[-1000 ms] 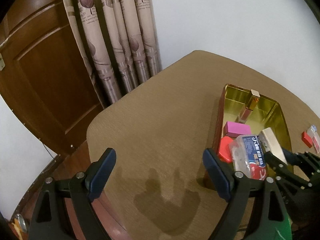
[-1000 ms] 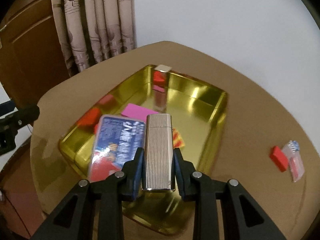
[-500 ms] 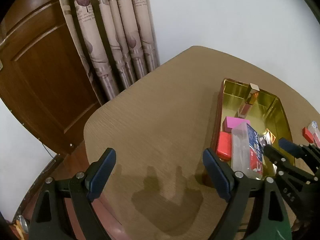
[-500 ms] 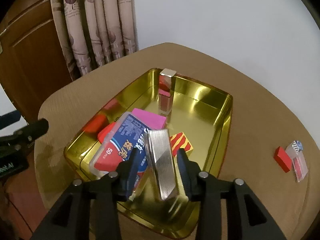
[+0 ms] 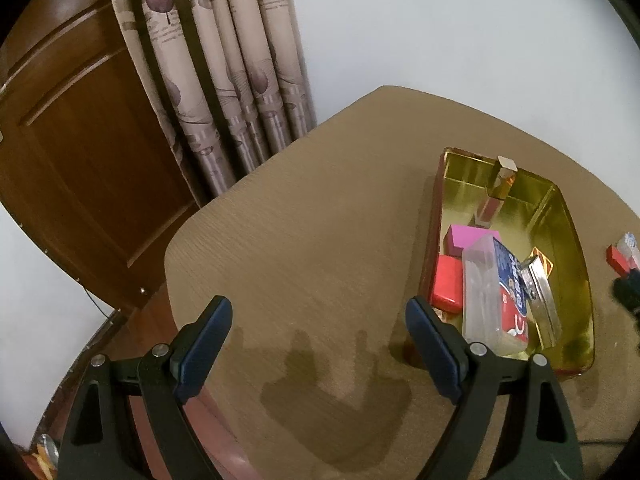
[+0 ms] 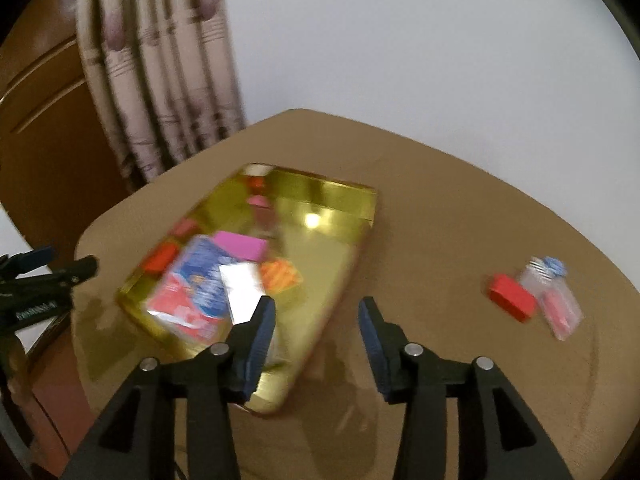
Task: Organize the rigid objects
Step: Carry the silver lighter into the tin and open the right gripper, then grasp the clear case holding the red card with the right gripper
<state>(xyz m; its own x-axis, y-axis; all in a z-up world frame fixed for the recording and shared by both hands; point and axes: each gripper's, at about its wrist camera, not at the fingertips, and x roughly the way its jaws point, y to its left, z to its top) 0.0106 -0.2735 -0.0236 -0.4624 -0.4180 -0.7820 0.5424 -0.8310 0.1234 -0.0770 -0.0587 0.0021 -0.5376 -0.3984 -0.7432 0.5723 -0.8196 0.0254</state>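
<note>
Opening its jaws, empty, the right gripper [image 6: 316, 322] hangs over the gold tray's [image 6: 332, 280] near rim.
Silver lighter [image 5: 541, 300] lies inside the tray; left gripper [image 5: 318, 334] beside it, jaws spread, empty.

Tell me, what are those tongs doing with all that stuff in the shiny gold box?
A person is tidying small hard things into the gold tin. The silver ribbed case lies in it, leaning on the clear plastic box. The right tongs are opening with nothing between them. The left tongs hover wide open over the table. A red block and a small clear packet wait outside.
</note>
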